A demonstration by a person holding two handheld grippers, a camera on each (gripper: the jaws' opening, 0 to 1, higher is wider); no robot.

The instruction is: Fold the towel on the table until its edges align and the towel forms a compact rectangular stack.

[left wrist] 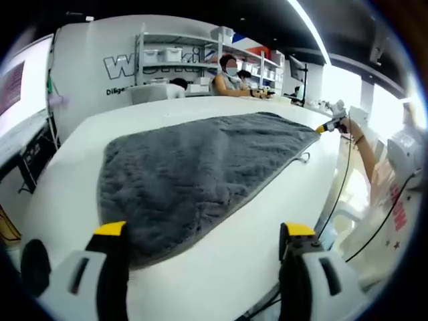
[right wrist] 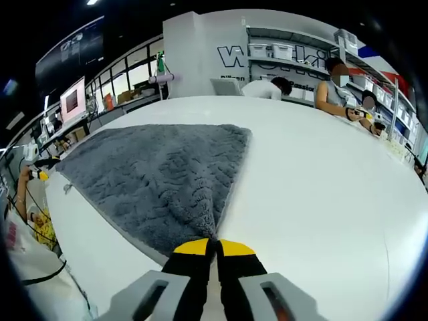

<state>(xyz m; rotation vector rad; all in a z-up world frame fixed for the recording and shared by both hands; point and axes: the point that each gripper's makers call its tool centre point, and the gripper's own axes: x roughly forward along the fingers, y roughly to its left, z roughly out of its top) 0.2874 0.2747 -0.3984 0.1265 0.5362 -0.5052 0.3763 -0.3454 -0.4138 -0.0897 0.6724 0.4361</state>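
We see the grey towel [left wrist: 200, 174] lying spread flat on the white table [left wrist: 221, 274]. Our left gripper [left wrist: 204, 234] hangs over its near edge, jaws wide apart, while our right gripper [right wrist: 214, 246] pinches a towel corner

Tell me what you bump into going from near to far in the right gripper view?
Gripper → grey towel → bare white table → people sitting at the far edge → shelves with boxes.
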